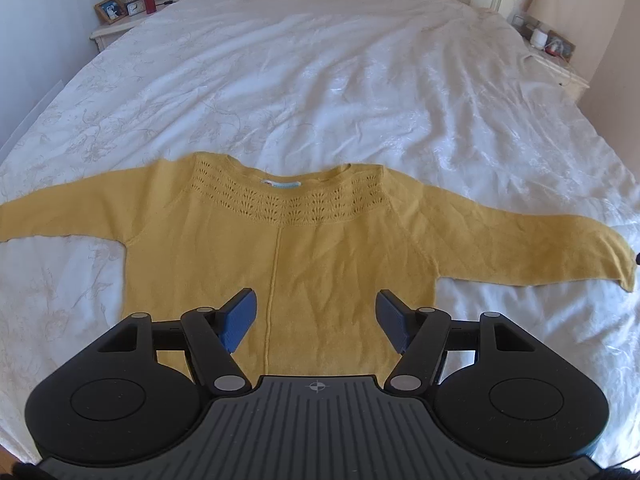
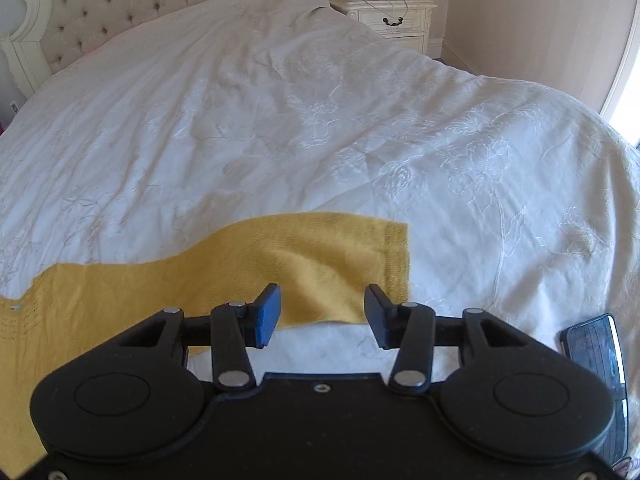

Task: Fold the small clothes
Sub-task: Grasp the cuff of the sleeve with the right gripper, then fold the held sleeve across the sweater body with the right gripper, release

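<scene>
A mustard-yellow knit sweater [image 1: 304, 248] lies flat on the white bedspread [image 1: 320, 80], neckline away from me, both sleeves spread out to the sides. My left gripper [image 1: 316, 312] is open and empty, held above the sweater's lower body, its blue pads either side of the centre seam. In the right wrist view the sweater's right sleeve [image 2: 304, 264] lies ahead with its cuff toward the right. My right gripper [image 2: 322, 308] is open and empty, hovering just over the sleeve's near edge by the cuff.
The tufted headboard [image 2: 120, 4] stands at the far end of the bed. A nightstand [image 1: 120, 28] with a lamp, frame and red bottle is far left; another nightstand [image 2: 392, 12] with cables is far right. A dark phone [image 2: 596, 360] lies near the right gripper.
</scene>
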Motion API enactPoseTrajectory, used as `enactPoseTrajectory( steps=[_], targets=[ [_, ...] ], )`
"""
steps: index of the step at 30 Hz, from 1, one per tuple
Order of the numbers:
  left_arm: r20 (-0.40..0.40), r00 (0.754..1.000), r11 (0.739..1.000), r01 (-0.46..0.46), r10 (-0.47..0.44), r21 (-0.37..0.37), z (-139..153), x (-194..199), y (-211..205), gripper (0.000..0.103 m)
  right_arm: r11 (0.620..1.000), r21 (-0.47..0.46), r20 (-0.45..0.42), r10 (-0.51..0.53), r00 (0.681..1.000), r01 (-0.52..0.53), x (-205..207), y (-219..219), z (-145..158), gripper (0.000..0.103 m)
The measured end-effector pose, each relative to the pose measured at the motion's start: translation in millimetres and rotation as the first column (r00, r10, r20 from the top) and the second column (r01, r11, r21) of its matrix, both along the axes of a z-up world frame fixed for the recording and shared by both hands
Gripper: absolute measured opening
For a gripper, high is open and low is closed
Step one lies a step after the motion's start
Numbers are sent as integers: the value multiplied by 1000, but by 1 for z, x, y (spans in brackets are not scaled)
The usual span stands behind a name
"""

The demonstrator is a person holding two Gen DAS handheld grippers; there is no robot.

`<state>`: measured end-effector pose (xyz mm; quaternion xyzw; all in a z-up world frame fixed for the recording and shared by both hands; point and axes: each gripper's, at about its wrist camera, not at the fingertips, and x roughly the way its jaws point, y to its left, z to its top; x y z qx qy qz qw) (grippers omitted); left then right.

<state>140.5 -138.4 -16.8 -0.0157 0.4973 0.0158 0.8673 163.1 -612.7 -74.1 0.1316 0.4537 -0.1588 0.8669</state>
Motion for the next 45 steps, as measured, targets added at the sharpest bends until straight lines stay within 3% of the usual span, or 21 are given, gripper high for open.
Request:
enactPoseTrajectory(
  steps=[6,10,15,16,17,18,24,28,35,40,45],
  targets=[
    [-49,998,999,-27,28,25,-7,4,-10,65,988,151,-7,-17,1000,18,12,-48,-32,56],
    [-60,997,997,-51,54,56,-6,4,-9,65,982,187,-35,-25,999,31,18,-58,-55,57],
    [-73,993,994,-87,92,73,-7,-1,1,65,967,249,0,-47,999,46,22,-64,-69,61],
    [-75,992,993,-91,97,73,-8,-2,3,65,966,253,7,-50,999,46,22,-63,-69,52],
    [-78,992,993,-94,100,73,-8,-3,6,65,965,257,3,-55,998,52,22,-63,-68,30],
    [-80,991,993,-97,103,73,-9,-5,9,65,962,270,8,-52,999,48,22,-61,-66,16],
    [-87,991,994,-102,106,46,-15,-11,31,65,964,266,68,-15,998,-3,29,-26,-28,14],
    [-83,992,995,-96,98,20,-22,-12,52,65,954,287,156,47,987,-91,37,18,20,14],
    [-113,990,996,-84,80,-35,-42,-13,105,65,907,285,271,235,933,-311,70,153,88,14],
    [-125,985,992,-120,116,-32,-49,-21,157,65,825,332,314,361,878,-458,100,259,95,14],
    [-152,975,986,-164,160,-16,-56,-30,208,65,731,360,310,492,814,-579,134,377,71,14]
  ],
)
